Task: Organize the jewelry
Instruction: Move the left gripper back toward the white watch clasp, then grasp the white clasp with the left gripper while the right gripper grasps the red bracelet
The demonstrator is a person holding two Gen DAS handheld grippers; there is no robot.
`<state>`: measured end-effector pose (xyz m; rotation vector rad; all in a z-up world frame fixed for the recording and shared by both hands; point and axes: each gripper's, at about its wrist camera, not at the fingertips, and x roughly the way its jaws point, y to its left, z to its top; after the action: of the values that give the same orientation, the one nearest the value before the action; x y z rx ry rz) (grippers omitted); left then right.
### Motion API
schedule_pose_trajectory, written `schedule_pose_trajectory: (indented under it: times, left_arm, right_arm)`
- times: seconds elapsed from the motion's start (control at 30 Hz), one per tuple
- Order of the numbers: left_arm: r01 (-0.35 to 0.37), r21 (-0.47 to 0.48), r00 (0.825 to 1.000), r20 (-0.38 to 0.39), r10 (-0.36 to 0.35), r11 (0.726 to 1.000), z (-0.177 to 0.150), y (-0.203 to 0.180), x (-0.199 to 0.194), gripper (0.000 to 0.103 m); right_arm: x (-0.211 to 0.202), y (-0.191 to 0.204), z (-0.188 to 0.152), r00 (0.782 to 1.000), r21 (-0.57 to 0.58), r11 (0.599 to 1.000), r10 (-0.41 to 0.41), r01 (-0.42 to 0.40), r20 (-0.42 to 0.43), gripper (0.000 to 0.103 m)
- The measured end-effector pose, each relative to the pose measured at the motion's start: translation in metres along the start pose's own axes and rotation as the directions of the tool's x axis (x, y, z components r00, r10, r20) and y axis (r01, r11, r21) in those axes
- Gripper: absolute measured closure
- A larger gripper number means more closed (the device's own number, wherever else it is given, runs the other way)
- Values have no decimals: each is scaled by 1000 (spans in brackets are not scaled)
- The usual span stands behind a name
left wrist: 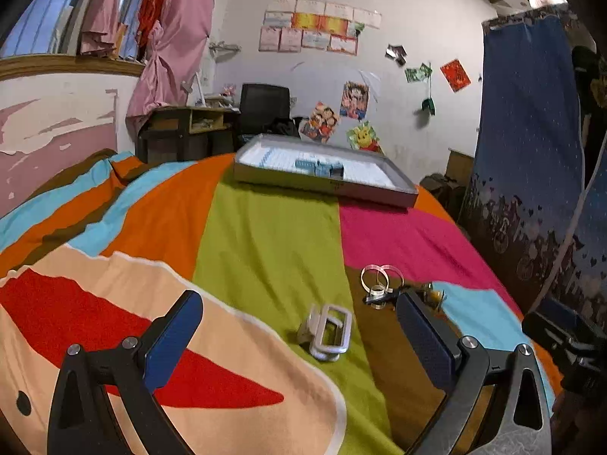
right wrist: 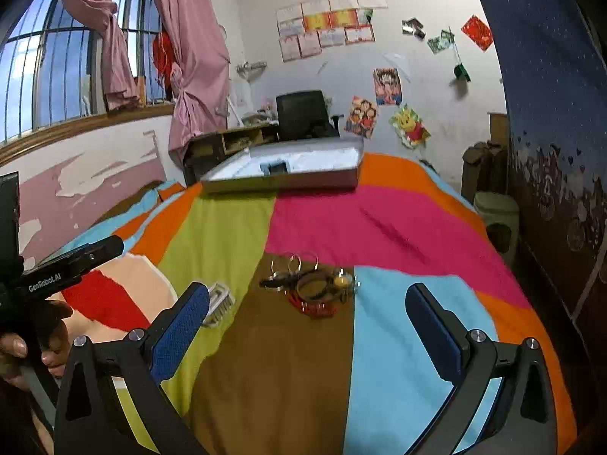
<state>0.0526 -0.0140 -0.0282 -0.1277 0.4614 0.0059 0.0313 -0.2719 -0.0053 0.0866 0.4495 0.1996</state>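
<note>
A pile of jewelry (right wrist: 311, 284), with silver rings, bangles, a red bead string and a yellow piece, lies on the striped bedspread; in the left wrist view it shows as rings (left wrist: 379, 284) just beyond the right finger. A white rectangular holder (left wrist: 329, 331) lies on the green stripe, also in the right wrist view (right wrist: 218, 301). A shallow grey tray (left wrist: 326, 189) with a small blue box (left wrist: 316, 167) stands at the far end of the bed, also in the right wrist view (right wrist: 280, 182). My left gripper (left wrist: 299, 326) is open and empty above the holder. My right gripper (right wrist: 307, 318) is open and empty, short of the pile.
The bed's colourful cover (right wrist: 379, 227) spreads all around. A dark blue curtain (left wrist: 531, 132) hangs at the right edge. A desk (left wrist: 182, 129) and black chair (left wrist: 263, 108) stand behind the bed. A green stool (right wrist: 497, 212) sits at the right.
</note>
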Motion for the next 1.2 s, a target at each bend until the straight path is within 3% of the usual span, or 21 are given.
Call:
schedule_pose_trajectory:
  times: [0.5,0.8,0.83,0.9,0.97,1.03,1.1,1.2]
  left_arm:
    - [-2,55,996,-87,6,999,-11,-8,38,0]
    - [87,116,981,-183,-64,989,-18,-21,78,0]
    - [94,118,978,-196,-70,989,-19,-22,82,1]
    - [112,114,969,-234,-83,987,-21,-21,92,7]
    - [126,108,959,-266,-93,986,-23,-20,100,14]
    - [144,100,947,-302,-108,985,-23,-18,108,27]
    - [179,81,931,-336,-142,981,-24,-16,115,34]
    - [195,73,921,-358,-157,978,-26,-15,122,40]
  right_arm:
    - [33,-8,-1,996,-21,998,-67,66,-57,1]
    - [77,-14,0,988,-37,999,10,-16,-154,3]
    - [83,-16,-1,985,-29,999,22,-27,-171,6]
    - [95,-19,-4,979,-14,999,43,-47,-201,27]
    - [108,-22,-7,969,1,998,58,-60,-239,36]
    - [121,-23,-12,959,22,997,83,-80,-271,41]
    - [132,-24,-16,947,42,993,116,-109,-301,47]
    - [148,-19,-21,928,51,989,148,-139,-343,57]
